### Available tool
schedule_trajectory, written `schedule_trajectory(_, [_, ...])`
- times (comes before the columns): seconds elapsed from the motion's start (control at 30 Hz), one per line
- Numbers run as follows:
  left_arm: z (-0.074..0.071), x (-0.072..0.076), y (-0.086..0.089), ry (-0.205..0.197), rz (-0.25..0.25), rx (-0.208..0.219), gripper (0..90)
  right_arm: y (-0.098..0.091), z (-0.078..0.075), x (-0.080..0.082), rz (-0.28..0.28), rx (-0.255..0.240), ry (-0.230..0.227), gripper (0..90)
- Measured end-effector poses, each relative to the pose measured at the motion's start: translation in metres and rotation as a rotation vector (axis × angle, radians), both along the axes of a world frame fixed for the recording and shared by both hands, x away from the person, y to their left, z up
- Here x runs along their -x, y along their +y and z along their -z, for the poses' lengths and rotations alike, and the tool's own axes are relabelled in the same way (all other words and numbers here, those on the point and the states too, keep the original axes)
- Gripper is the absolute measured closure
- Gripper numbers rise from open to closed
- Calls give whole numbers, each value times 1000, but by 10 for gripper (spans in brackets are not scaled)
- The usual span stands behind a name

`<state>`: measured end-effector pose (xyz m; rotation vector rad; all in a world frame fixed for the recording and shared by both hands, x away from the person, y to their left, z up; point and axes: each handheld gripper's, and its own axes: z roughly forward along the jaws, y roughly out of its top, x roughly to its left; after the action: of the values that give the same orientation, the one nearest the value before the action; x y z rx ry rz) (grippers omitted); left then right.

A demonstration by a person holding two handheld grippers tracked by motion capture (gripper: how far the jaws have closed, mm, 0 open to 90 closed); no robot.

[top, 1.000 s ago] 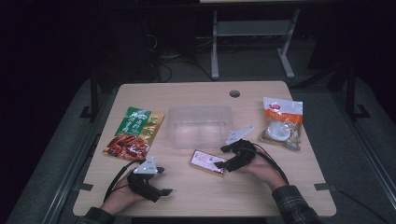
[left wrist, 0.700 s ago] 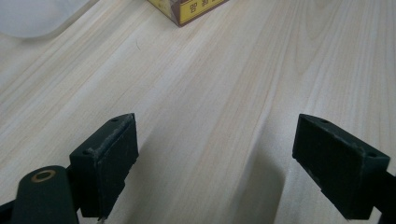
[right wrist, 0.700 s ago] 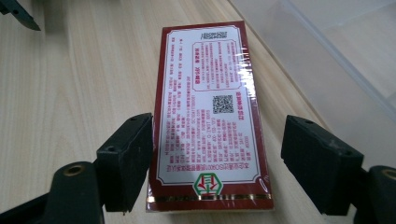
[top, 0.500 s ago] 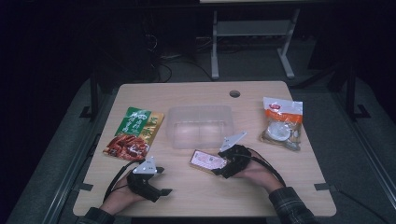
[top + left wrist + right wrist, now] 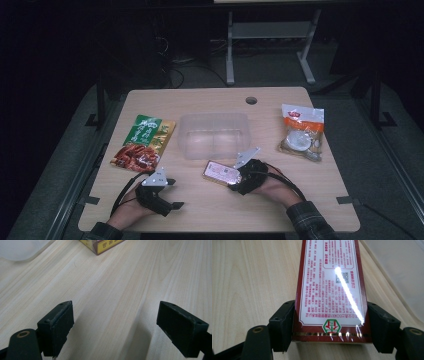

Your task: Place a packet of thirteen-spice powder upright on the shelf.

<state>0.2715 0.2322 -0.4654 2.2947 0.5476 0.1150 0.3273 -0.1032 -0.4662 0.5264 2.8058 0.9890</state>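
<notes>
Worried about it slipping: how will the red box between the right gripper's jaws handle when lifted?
The red box looks stiff, with flat sides, so it probably holds shape. Its glossy wrap may be slippery. Lying flat on the table, it seems unlikely to roll.

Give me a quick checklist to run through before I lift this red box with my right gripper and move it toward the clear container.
1. Red box between the right gripper jaws: ok, one pad on each long side.
2. Grip firm: cannot tell; the jaws have just been closing, and the pads look to be at the box's sides.
3. Box centred: ok, its near end sits evenly between the pads.
4. Clear container ready: ok, open and looks empty.
5. Path to it: ok, bare table between box and container.
6. Left gripper out of the way: ok, open, over bare wood.
</notes>
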Motion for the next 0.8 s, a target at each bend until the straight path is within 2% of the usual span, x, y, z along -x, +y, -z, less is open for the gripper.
schedule_trajectory(0.1, [0, 0, 0, 0, 2, -2, 137, -1, 0, 2, 12, -12, 9, 308])
schedule_trajectory(0.27, [0, 0, 0, 0, 2, -3, 137, -3, 1, 2, 5, -20, -7, 318])
schedule_trajectory(0.33, [0, 0, 0, 0, 3, -1, 137, -3, 1, 3, 11, -29, 9, 318])
schedule_trajectory(0.53, [-1, 0, 1, -6, 7, 4, 136, -5, -1, 1, -20, -33, 9, 319])
schedule_trajectory(0.6, [-3, -1, 1, -4, 11, 11, 137, -8, -7, 3, -19, -64, 13, 319])
schedule_trajectory(0.67, [-4, -1, 2, -10, 20, 9, 136, -9, -9, 3, -19, -77, 15, 319])
schedule_trajectory(0.73, [-6, -3, 2, -17, 27, 25, 136, -13, -14, 4, -33, -95, 19, 319])
schedule_trajectory(0.77, [-8, -5, 2, -27, 40, 38, 136, -13, -15, 6, -25, -111, 40, 319])
schedule_trajectory(0.8, [-8, -5, 2, -27, 40, 38, 136, -13, -15, 6, -25, -111, 40, 319])
